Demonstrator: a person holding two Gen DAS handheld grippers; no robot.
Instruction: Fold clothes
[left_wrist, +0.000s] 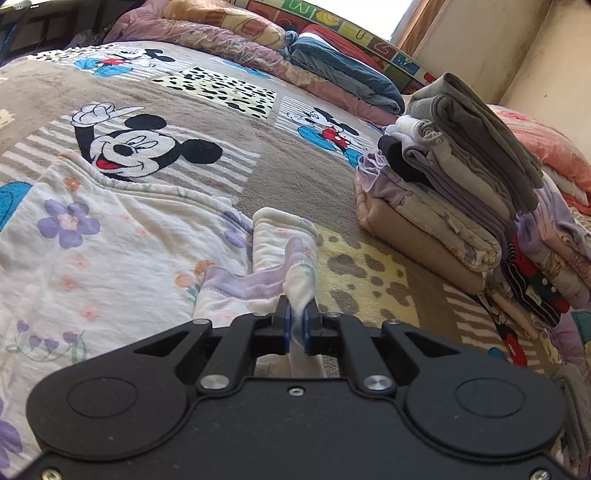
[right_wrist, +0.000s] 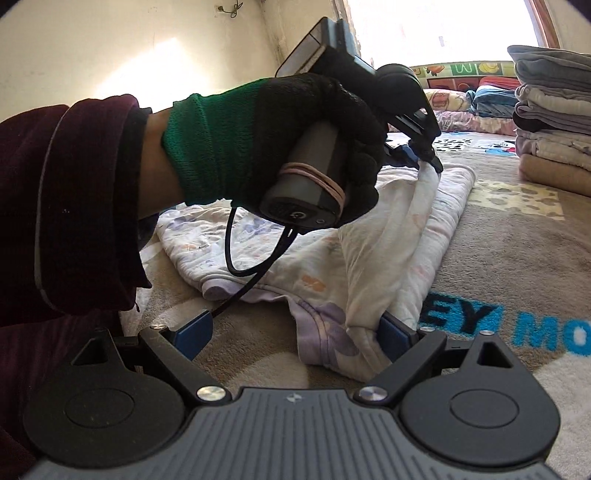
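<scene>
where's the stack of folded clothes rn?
The stack of folded clothes sits on the Mickey Mouse blanket at right in both wrist views, beyond the white floral garment.

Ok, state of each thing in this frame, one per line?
Left gripper: shut on a pinched fold of the floral garment.
Right gripper: open, jaws wide, garment edge between them.
Floral garment: partly folded, one fold lifted.
Stack of clothes: folded, piled on the blanket.

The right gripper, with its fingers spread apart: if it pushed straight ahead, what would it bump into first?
Probably the floral garment: its purple hem already lies between the open right gripper fingers. The gloved hand sits higher, likely above that line.
</scene>
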